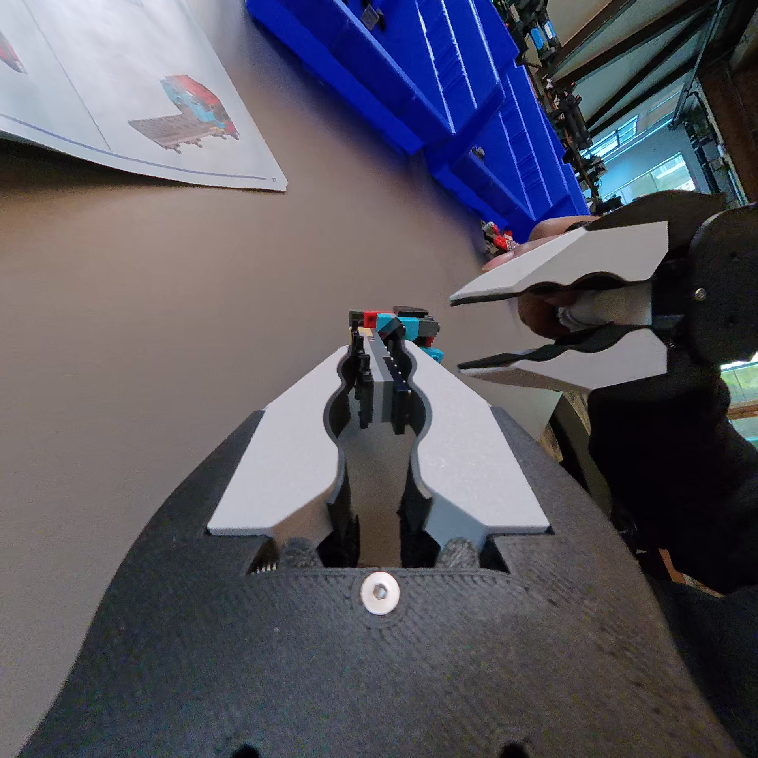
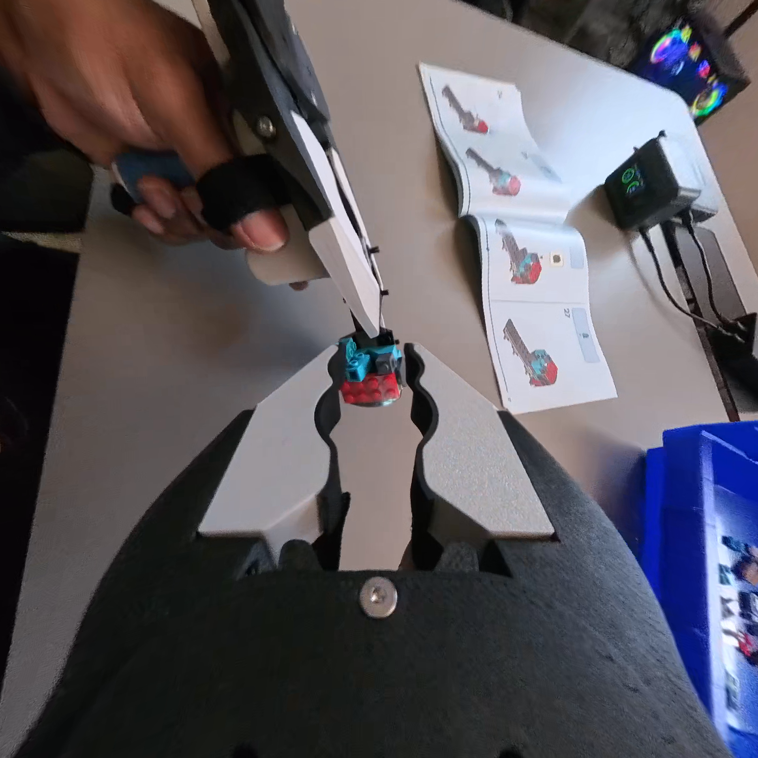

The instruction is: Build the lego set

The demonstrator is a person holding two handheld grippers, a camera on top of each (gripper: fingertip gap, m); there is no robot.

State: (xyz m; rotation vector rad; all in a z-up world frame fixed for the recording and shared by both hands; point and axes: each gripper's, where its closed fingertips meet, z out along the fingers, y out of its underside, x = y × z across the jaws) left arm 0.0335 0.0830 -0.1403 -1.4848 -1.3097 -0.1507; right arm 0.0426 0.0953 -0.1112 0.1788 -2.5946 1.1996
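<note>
Left gripper (image 1: pixel 379 352) pinching the lego model (image 1: pixel 383 361) lengthwise: long grey-and-black body clamped between both fingers, red/teal/dark-grey end poking out past the tips at 12 o'clock. Model held off the table (image 1: pixel 143 328), not resting on it.

Right gripper (image 2: pixel 371 355) spread, jaws w/ a clear gap; red and teal end of the model sitting between the tips, nr the left finger. Contact w/ either finger: can't tell. In left wrist view, right gripper (image 1: pixel 455 332) at 3 o'clock, tips apart, just beside the model's coloured end.

Hand (image 2: pixel 123 102) at 10 o'clock in right wrist view, wrapped round the left gripper's handle, black strap over one finger.

Instruction booklet (image 2: pixel 529 246) open flat at 1–2 o'clock, well apart from the model. Black box w/ cables (image 2: pixel 644 192) beyond it at 2 o'clock. Blue bins (image 1: pixel 410 69) at 12–1 o'clock in left view; small red-grey lego bits (image 1: pixel 498 240) by their near edge.
</note>
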